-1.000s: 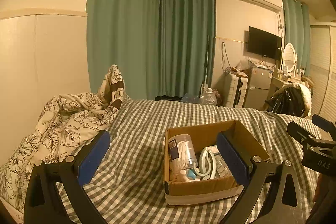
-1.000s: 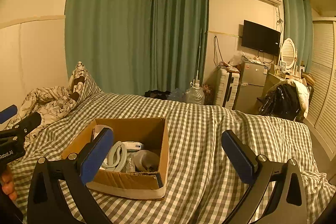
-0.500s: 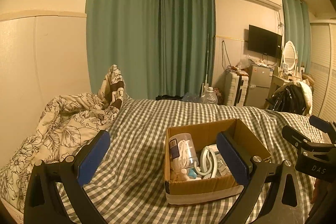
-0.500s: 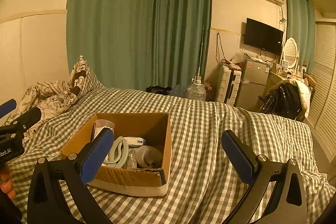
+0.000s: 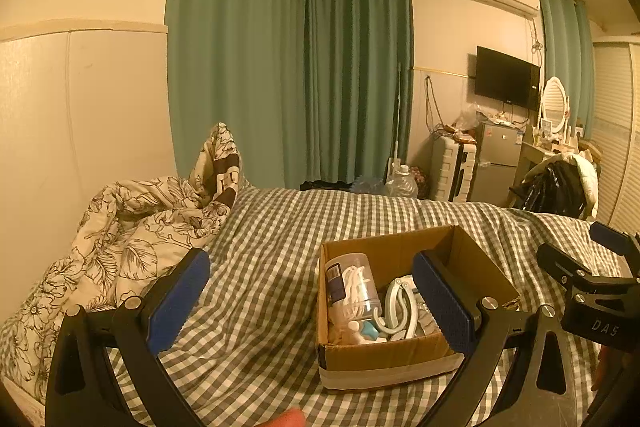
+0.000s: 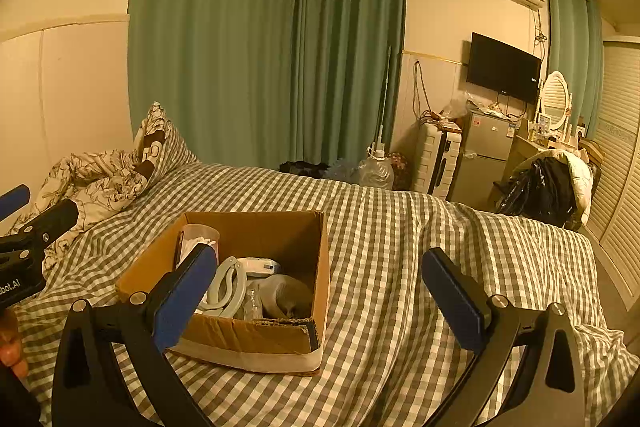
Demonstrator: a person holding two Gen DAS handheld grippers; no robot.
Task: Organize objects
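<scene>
We hold both grippers above the near edge of the bed (image 6: 400, 227), and neither has hold of anything: the left gripper (image 5: 308, 295) has its fingers spread wide, with nothing between the blue pads, and the right gripper (image 6: 316, 291) is spread just as wide and just as empty. The things to be organized sit together in an open cardboard box (image 6: 276, 339) that rests on the checked bedspread, a little to the right in the left wrist view and a little to the left in the right wrist view. Inside it we can make out a clear plastic jar (image 5: 352, 287) with white contents leaning against the left wall, a pale blue-green folding hanger (image 5: 398, 307) beside it, a small white packet (image 6: 258, 266) toward the far side, and a grey rounded thing (image 6: 286, 297) in the near right corner; a few smaller pieces at the bottom are too small for us to tell. We see no loose items on the bedspread around the box, only the rumpled floral quilt (image 5: 132, 227) at the far left. That picture fits two stages equally: everything gathered into the box, or a full box waiting to be emptied and sorted. We judge that the pictures do not settle which.
</scene>
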